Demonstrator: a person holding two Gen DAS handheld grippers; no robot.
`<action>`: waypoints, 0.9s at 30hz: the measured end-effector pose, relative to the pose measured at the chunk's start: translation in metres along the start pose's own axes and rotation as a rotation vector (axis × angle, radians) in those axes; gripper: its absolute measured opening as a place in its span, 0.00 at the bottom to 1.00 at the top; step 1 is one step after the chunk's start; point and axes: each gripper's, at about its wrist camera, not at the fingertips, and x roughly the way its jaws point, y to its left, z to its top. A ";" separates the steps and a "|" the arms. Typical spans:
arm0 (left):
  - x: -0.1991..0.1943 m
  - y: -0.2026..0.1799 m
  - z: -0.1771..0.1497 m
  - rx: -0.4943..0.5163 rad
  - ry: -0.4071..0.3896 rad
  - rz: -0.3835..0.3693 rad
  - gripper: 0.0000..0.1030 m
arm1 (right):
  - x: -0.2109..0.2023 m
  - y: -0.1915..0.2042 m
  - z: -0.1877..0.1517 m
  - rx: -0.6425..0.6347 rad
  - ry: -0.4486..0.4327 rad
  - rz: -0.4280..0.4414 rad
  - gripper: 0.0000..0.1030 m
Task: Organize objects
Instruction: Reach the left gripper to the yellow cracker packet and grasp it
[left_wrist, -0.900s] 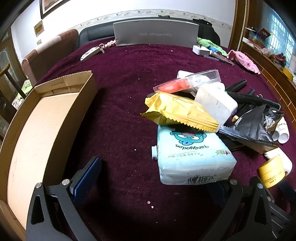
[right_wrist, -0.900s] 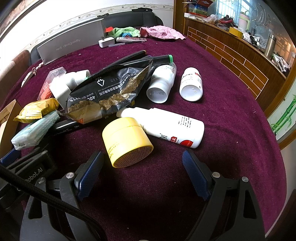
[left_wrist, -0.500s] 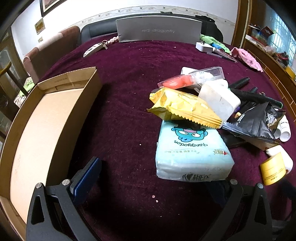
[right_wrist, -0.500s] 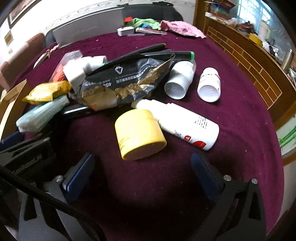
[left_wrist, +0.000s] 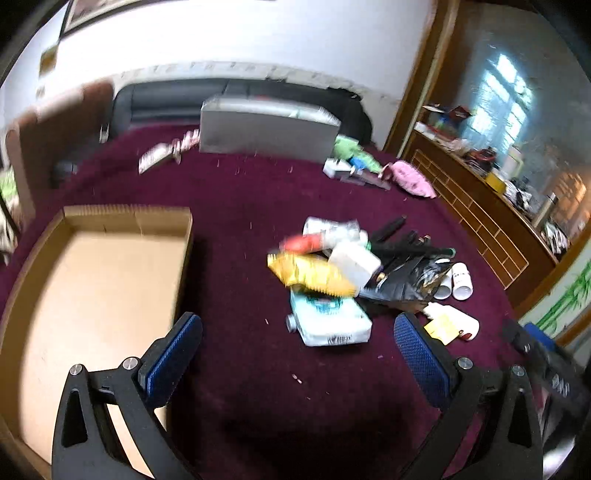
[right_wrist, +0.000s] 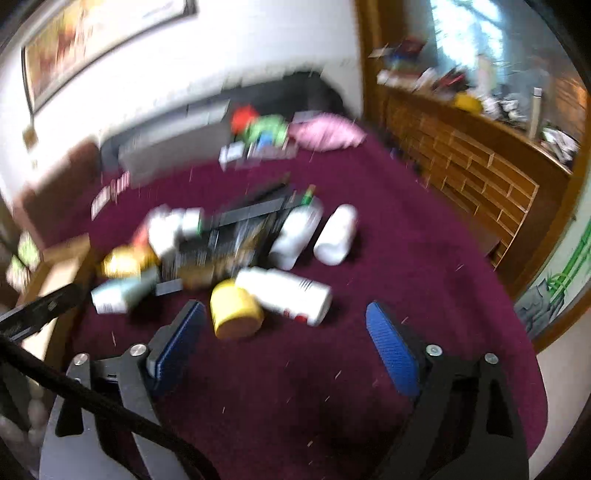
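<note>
Both my claws are wide and hold nothing: my right claw (right_wrist: 282, 332) is nearer the yellow jar (right_wrist: 236, 314), lying on its side just ahead, with the box (left_wrist: 92, 295) far left of it

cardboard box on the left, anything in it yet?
Empty, as far as visible. The left wrist view shows only bare floor in the cardboard box; its near corner is hidden behind the left tool. The objects lie outside.

We see a jumbled pile (left_wrist: 354, 273) of packets and white bottles on the maroon bench (left_wrist: 240, 206), an open cardboard box (left_wrist: 92, 295) well left.
</note>
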 end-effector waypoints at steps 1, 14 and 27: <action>0.002 0.000 0.003 0.020 0.018 0.008 0.98 | 0.006 -0.004 0.004 0.018 0.005 0.006 0.89; 0.098 0.015 0.037 -0.226 0.236 -0.040 0.98 | 0.046 -0.045 0.002 0.201 0.031 0.096 0.89; 0.139 0.005 0.037 -0.178 0.359 0.014 0.93 | 0.050 -0.051 -0.002 0.230 0.053 0.146 0.89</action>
